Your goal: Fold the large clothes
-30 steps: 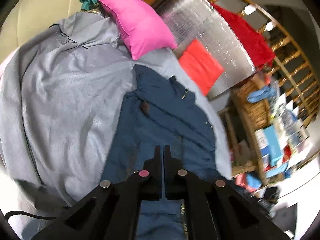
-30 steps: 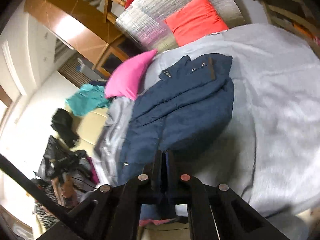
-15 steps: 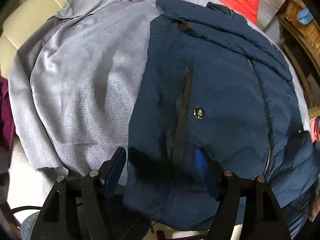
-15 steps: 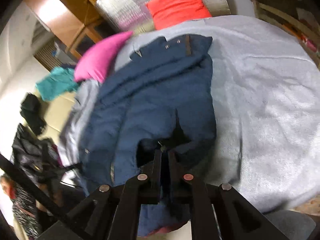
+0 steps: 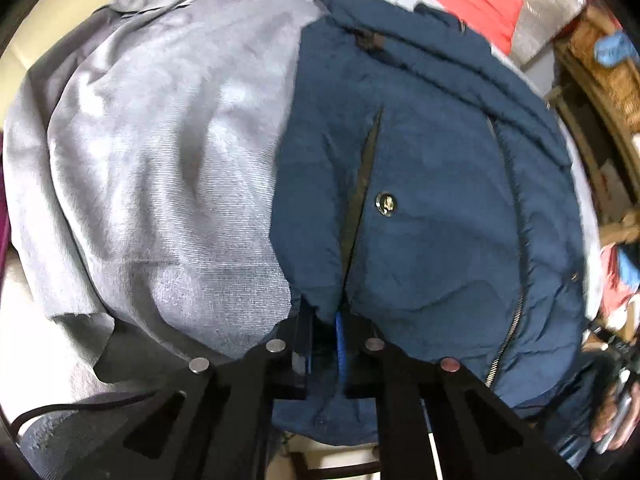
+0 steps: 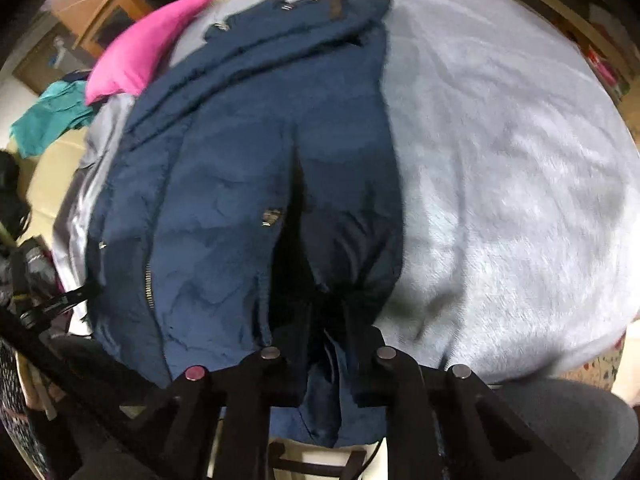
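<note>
A dark navy padded jacket (image 5: 432, 208) with a metal zip and snap buttons lies spread on a pale grey fleece blanket (image 6: 512, 168) that covers the work surface, its collar end far from the cameras and its lower hem hanging just over the near edge. In the left wrist view, the black two-finger left gripper (image 5: 324, 320) points steeply down at the hem beside a dark pocket slit, and its jaws are clamped tight on a bunched fold of the navy fabric, which puckers between the fingers. In the right wrist view, the black right gripper (image 6: 326, 320) meets the other side of the hem, next to a deep shadowed crease; a ridge of the jacket's fabric sits between its fingers, and the jaws are opening slightly around it, so whether the pads press on the cloth is hard to tell through the blur. A bright pink cushion (image 6: 144, 56) rests against the blanket beyond the collar, with a red cushion (image 5: 472, 4) near it and a teal cloth (image 6: 48, 116) off to the side.
</note>
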`<control>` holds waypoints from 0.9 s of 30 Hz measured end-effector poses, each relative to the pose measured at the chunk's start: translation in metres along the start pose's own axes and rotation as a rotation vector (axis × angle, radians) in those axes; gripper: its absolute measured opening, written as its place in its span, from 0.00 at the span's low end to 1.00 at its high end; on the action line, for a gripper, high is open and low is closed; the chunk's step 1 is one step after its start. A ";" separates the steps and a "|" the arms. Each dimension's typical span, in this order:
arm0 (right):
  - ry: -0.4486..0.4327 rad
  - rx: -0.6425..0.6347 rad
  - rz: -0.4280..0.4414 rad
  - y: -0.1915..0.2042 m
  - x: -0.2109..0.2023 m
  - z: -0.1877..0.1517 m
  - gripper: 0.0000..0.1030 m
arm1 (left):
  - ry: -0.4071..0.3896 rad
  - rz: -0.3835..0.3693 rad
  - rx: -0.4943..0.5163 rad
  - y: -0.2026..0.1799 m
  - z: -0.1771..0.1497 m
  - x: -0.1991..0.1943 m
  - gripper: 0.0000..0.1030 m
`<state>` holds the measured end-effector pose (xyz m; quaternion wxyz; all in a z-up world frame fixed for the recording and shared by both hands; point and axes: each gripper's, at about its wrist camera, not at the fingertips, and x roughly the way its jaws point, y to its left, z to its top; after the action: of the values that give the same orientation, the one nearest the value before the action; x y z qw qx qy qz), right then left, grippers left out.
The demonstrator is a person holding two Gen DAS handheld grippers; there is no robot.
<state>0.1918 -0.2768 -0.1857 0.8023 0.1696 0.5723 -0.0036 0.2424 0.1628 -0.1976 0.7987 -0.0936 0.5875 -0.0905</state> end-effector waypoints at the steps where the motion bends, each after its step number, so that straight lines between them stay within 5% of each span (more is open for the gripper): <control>1: -0.001 0.026 -0.006 -0.004 -0.001 0.000 0.20 | -0.010 -0.019 -0.016 0.004 -0.001 -0.003 0.09; 5: 0.026 0.070 0.002 -0.014 0.004 0.002 0.73 | -0.022 0.007 -0.006 0.006 -0.002 -0.006 0.09; 7: 0.041 0.046 -0.044 -0.010 0.009 0.001 0.72 | -0.016 0.038 0.015 -0.002 -0.006 -0.005 0.09; 11: 0.110 0.015 -0.073 -0.006 0.022 -0.005 0.54 | -0.009 0.056 0.016 -0.011 -0.004 -0.003 0.09; 12: 0.113 -0.004 -0.075 -0.003 0.022 -0.007 0.34 | -0.008 0.059 0.014 -0.011 -0.003 -0.002 0.09; 15: 0.097 -0.056 -0.064 0.006 0.016 -0.014 0.09 | -0.014 0.060 0.021 -0.015 -0.003 -0.002 0.09; 27: -0.171 -0.074 0.383 -0.024 -0.089 -0.001 0.04 | -0.148 -0.450 -0.118 0.027 0.021 -0.067 0.06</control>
<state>0.1556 -0.3160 -0.1104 0.8396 0.2449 0.4592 0.1556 0.2435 0.2067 -0.1365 0.7925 -0.2749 0.4958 -0.2247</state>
